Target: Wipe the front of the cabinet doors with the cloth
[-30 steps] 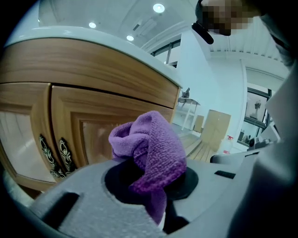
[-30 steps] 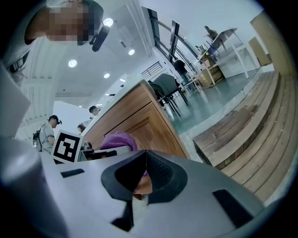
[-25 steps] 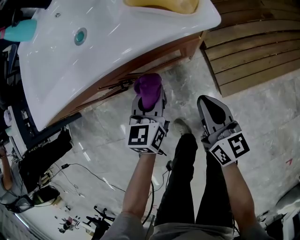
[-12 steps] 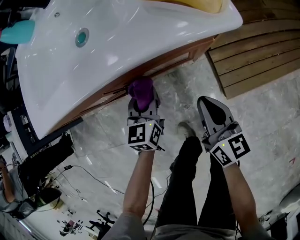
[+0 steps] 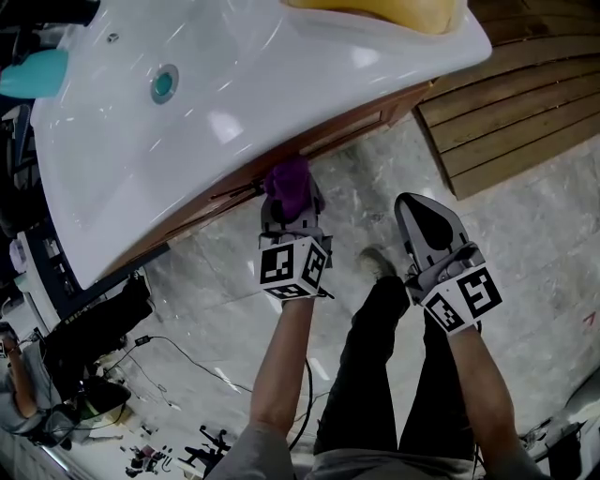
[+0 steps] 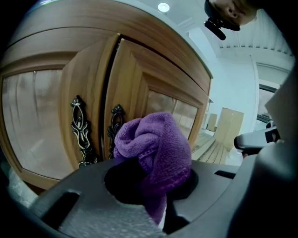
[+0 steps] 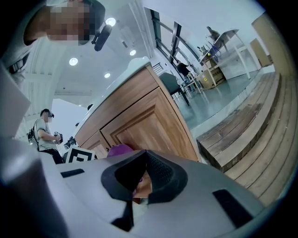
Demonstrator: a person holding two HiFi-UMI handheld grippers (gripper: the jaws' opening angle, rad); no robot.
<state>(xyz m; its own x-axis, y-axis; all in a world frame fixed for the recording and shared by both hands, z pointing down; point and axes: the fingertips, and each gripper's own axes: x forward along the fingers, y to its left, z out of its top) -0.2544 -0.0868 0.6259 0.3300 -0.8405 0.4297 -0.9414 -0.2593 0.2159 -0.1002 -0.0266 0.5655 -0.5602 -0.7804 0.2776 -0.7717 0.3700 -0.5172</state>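
A bunched purple cloth sticks out of my left gripper, which is shut on it. In the head view the cloth sits against the wooden cabinet front, just under the white sink top. The left gripper view shows two wooden doors close ahead, with two dark ornate handles beside the cloth. My right gripper hangs lower right over the floor, away from the cabinet, its jaws together and holding nothing. It sees the cloth and the cabinet side.
A wooden slatted platform lies right of the cabinet. Marble floor spreads below, with cables at lower left. A yellow object and a teal one sit on the sink top. The person's black trousers and shoe are between the grippers.
My left gripper has carried the cloth forward and up to the cabinet front, under the sink rim. The right gripper has stayed in place.
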